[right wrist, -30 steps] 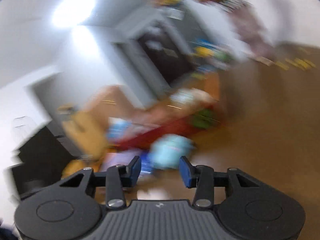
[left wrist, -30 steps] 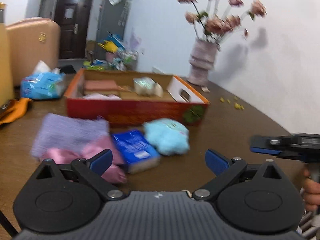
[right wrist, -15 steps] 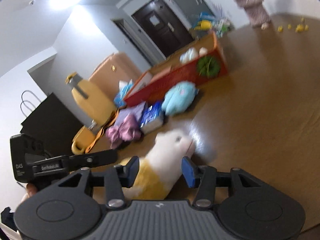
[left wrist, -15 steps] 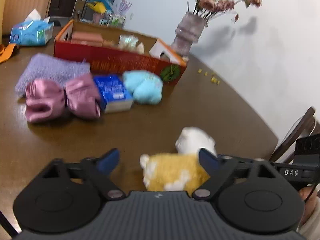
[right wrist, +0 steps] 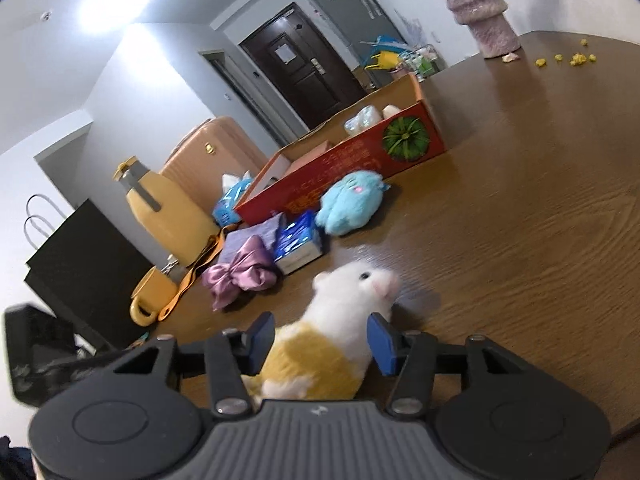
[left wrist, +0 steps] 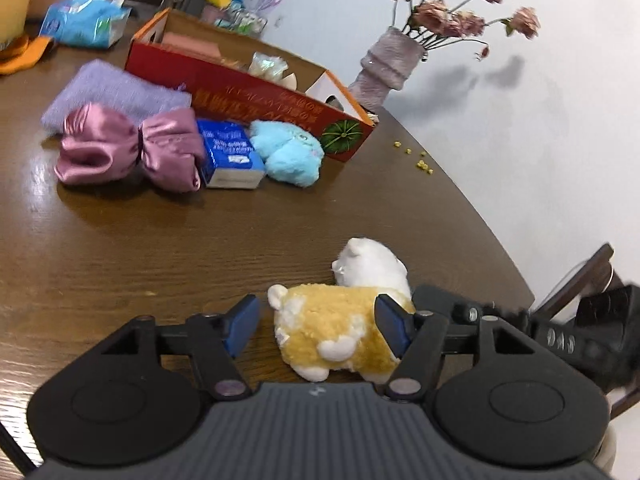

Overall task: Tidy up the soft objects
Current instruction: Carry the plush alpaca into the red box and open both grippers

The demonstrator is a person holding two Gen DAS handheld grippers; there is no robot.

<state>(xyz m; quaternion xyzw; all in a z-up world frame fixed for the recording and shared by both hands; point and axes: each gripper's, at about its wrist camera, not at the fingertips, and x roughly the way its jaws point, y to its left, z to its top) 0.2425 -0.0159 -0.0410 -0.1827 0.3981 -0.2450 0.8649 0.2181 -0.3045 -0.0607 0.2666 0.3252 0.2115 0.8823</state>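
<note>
A yellow-and-white plush hamster [left wrist: 336,320] [right wrist: 340,320] lies on the brown table near its front edge. My left gripper [left wrist: 318,330] straddles its yellow rear; the jaws are closing, with the right pad against the fur and a gap at the left pad. My right gripper [right wrist: 320,340] straddles the body from the other side; its jaws are opening and the pads sit just beside the fur. Farther back lie a blue plush [left wrist: 288,152] [right wrist: 352,200], a pink satin bow [left wrist: 128,148], a blue tissue pack [left wrist: 230,152] and a purple cloth [left wrist: 116,92], all before a red cardboard box [left wrist: 260,92] [right wrist: 344,160].
A vase [left wrist: 388,68] of dried flowers stands behind the box by the wall. Yellow crumbs [left wrist: 420,160] dot the table on the right. A teal tissue pack [left wrist: 84,24] and a yellow jug [right wrist: 168,208] stand at the far left. A chair [left wrist: 580,276] is beyond the table's edge.
Both grippers have dropped toward the near table and come around the plush hamster. The left jaws narrowed from wide open; the right jaws widened.
</note>
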